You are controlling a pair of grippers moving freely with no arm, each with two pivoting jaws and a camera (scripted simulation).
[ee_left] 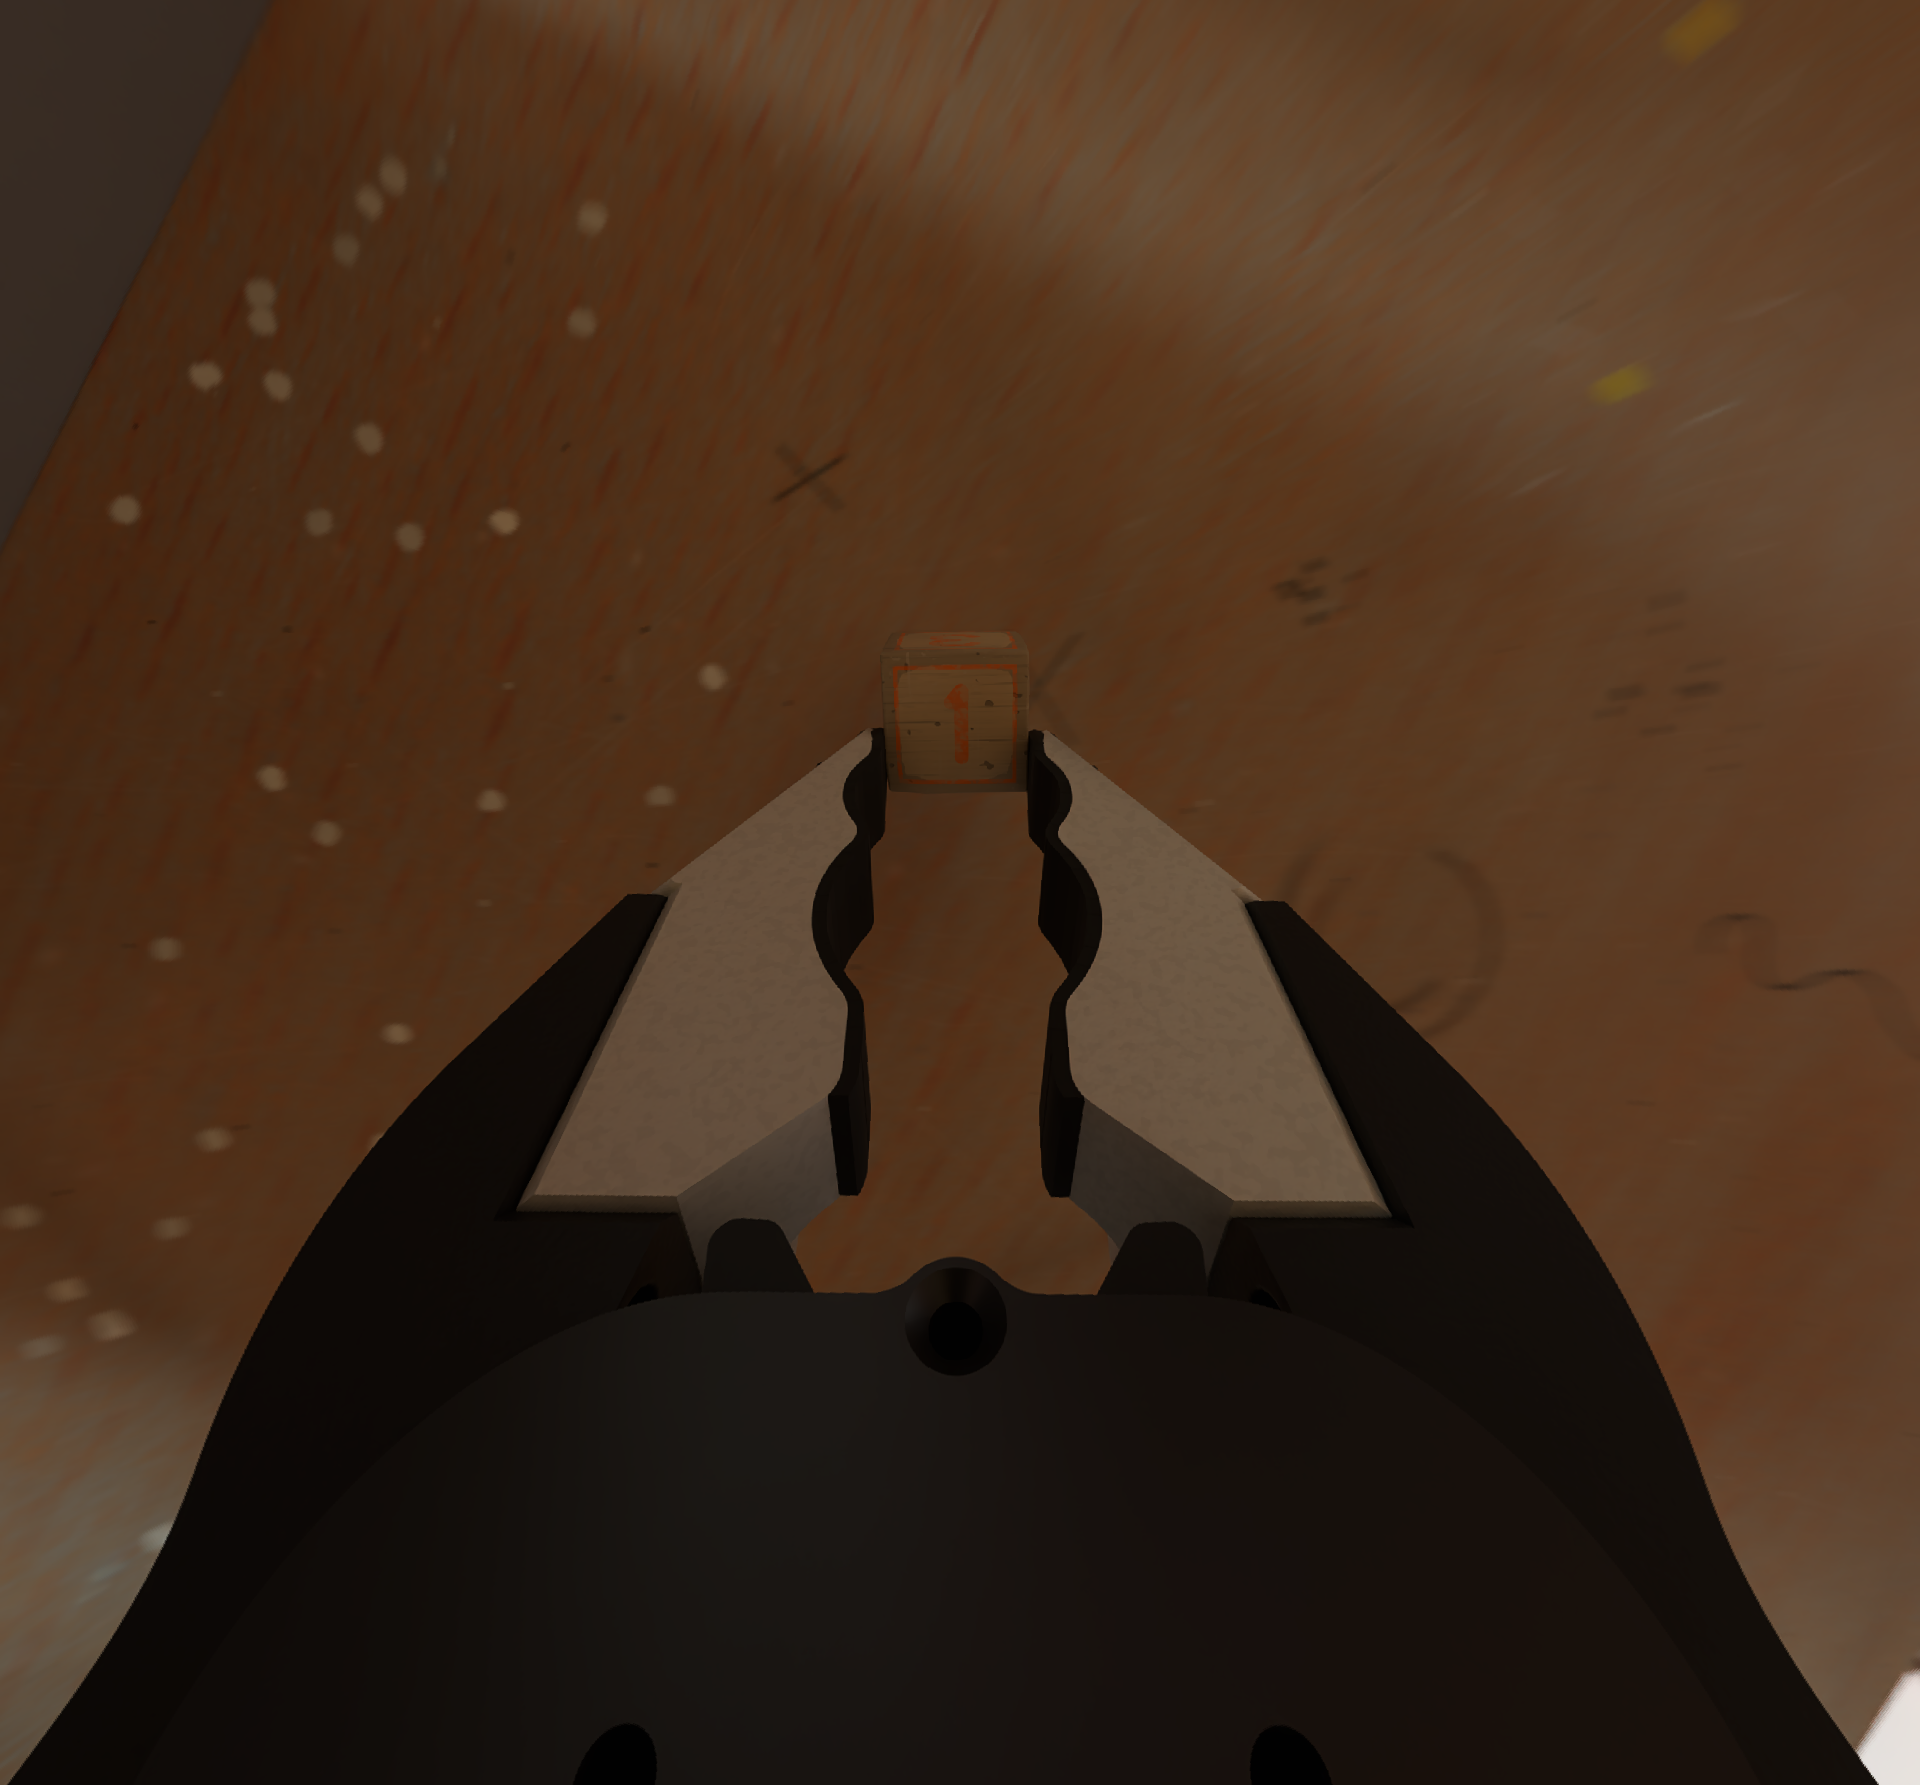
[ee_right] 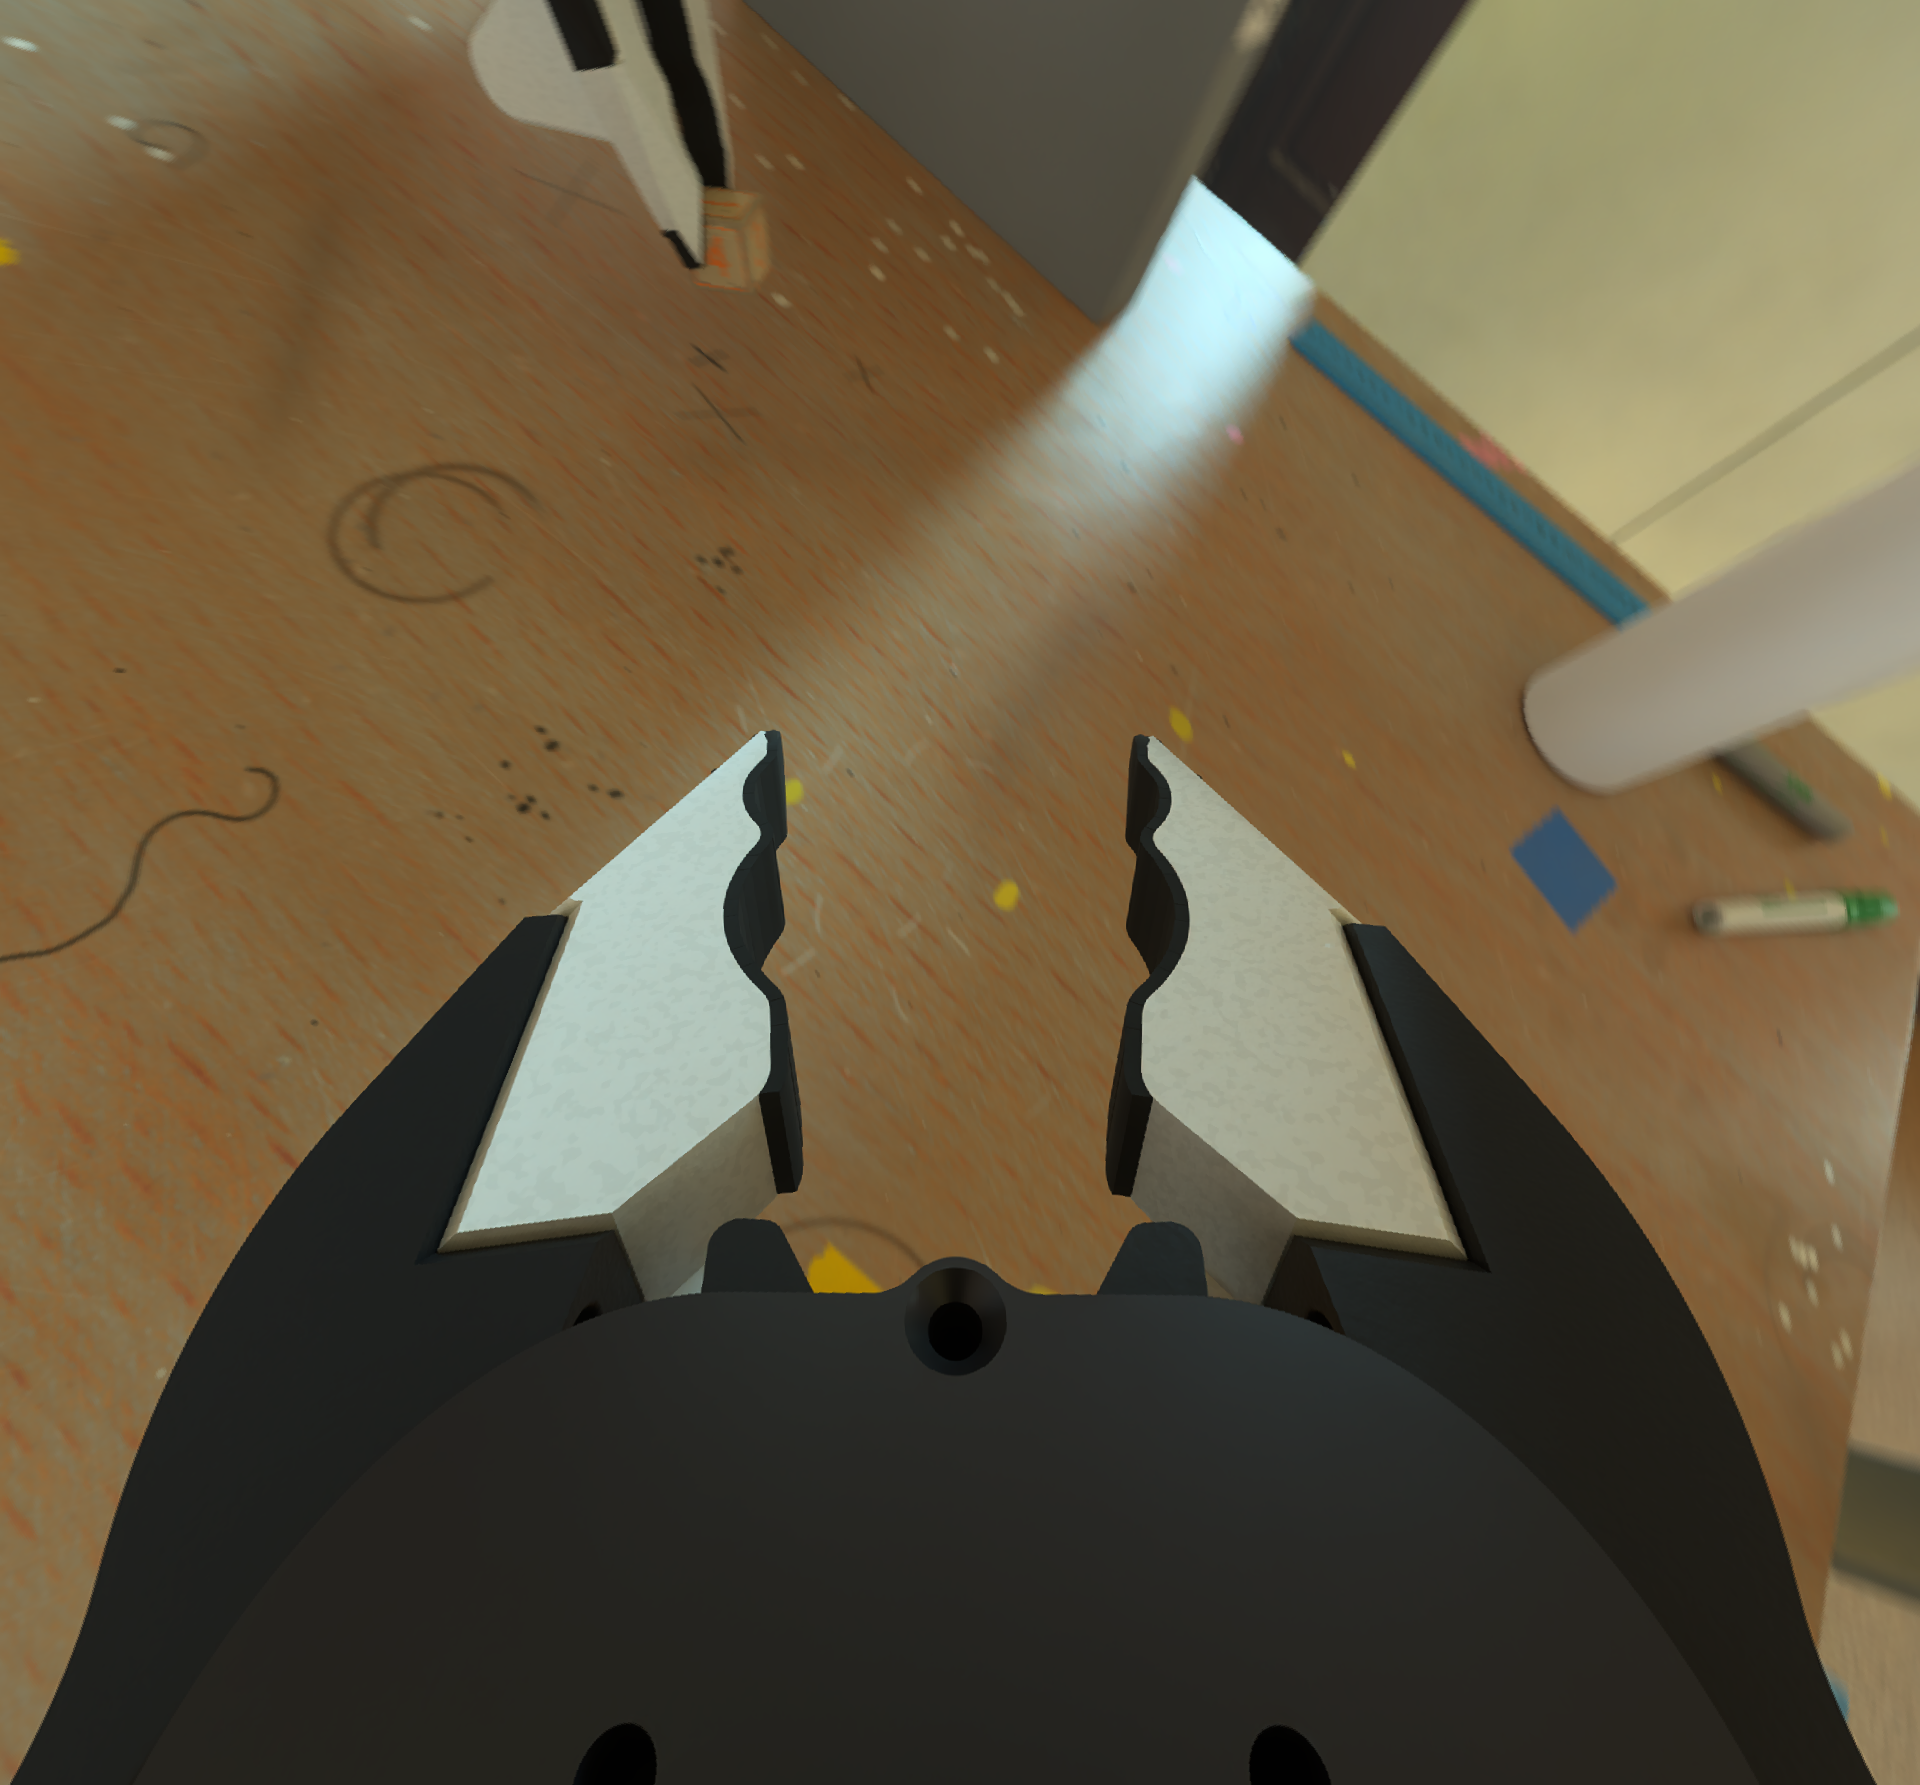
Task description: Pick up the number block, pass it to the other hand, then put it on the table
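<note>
Gripping the number block [ee_left: 954, 727] at its very tips, the left gripper [ee_left: 952, 748] had its jaws clamped on the block's two side faces. The block was a small pale wooden cube with orange markings and an orange border on the face toward the camera. Whether the cube touched the counter [ee_left: 1351, 281] or hung just above it could not be told from the left wrist view. In the right wrist view the same block [ee_right: 740, 241] showed at the tip of the left gripper [ee_right: 717, 229], close over the brown wooden counter [ee_right: 935, 540].

The right gripper [ee_right: 956, 748] was well apart from the block, jaws spread wide with nothing between them, only bare counter showing in the gap. Beyond the block stood a grey box-like thing [ee_right: 987, 52] on the counter. Pale specks dotted the wood around the block. A dark ring mark [ee_right: 426, 530] lay between the block and the right gripper. Far from the block, toward the counter's edge, lay a green-capped marker [ee_right: 1792, 912], a blue square patch [ee_right: 1562, 868], a second grey marker [ee_right: 1782, 790], and a white cylinder [ee_right: 1725, 665]. A blue strip [ee_right: 1455, 468] ran along that edge.
</note>
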